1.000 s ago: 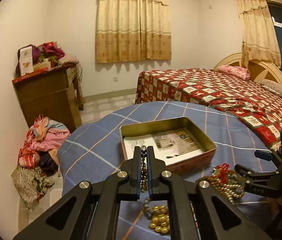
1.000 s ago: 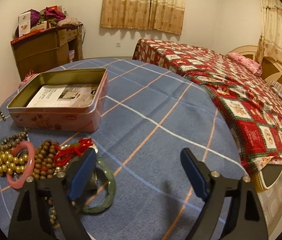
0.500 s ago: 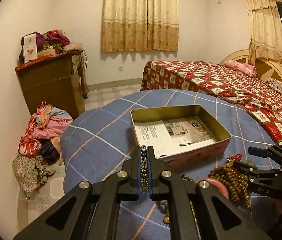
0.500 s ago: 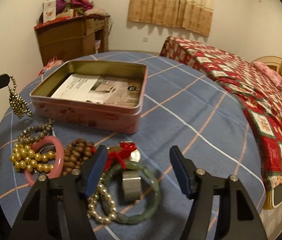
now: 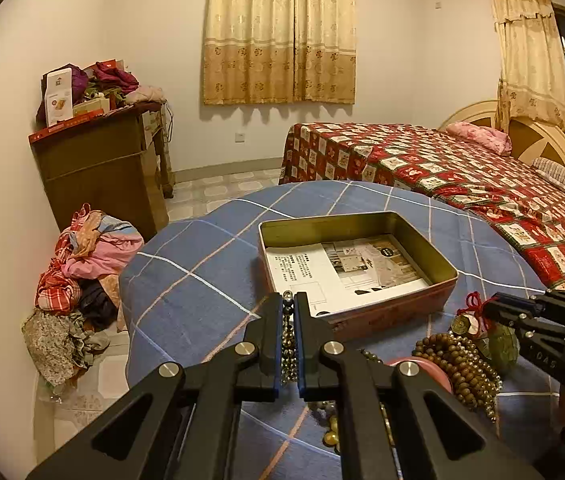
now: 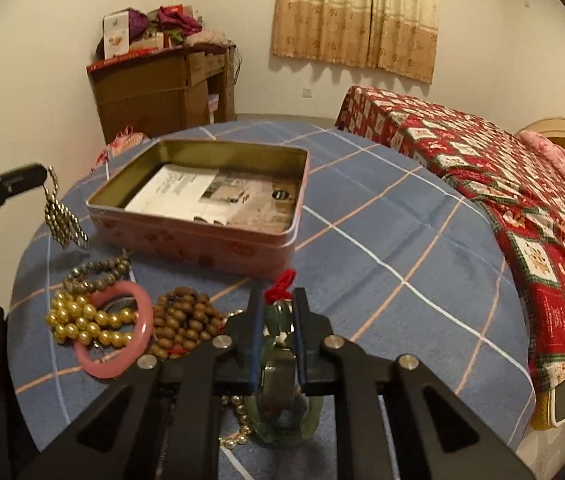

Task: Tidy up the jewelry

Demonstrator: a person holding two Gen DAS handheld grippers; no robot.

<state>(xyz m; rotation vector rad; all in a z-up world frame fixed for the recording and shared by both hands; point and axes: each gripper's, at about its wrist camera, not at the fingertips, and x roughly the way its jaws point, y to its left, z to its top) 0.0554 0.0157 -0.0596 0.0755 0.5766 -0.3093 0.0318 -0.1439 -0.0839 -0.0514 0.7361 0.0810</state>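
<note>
My left gripper (image 5: 289,312) is shut on a dark metallic bead strand (image 5: 287,350) and holds it in the air, left of the open pink tin (image 5: 386,316). The strand (image 6: 62,220) hangs from that gripper's tip in the right wrist view. The tin (image 6: 202,236) has printed paper inside. My right gripper (image 6: 278,320) has closed around the green jade bangle (image 6: 310,416) and red cord (image 6: 280,286) on the blue checked cloth. Beside it lie brown wooden beads (image 6: 186,324), a pink bangle (image 6: 142,336), gold pearls (image 6: 82,320) and grey beads (image 6: 98,272).
The round table (image 6: 382,240) stands near a bed with a red patterned cover (image 6: 522,184). A wooden cabinet (image 5: 102,168) with clutter stands at the back left. A pile of clothes (image 5: 78,276) lies on the floor by it.
My right gripper has moved down and forward over the jewelry pile and closed its jaws on the green bangle. My left gripper has lifted slightly toward the tin with the strand.
</note>
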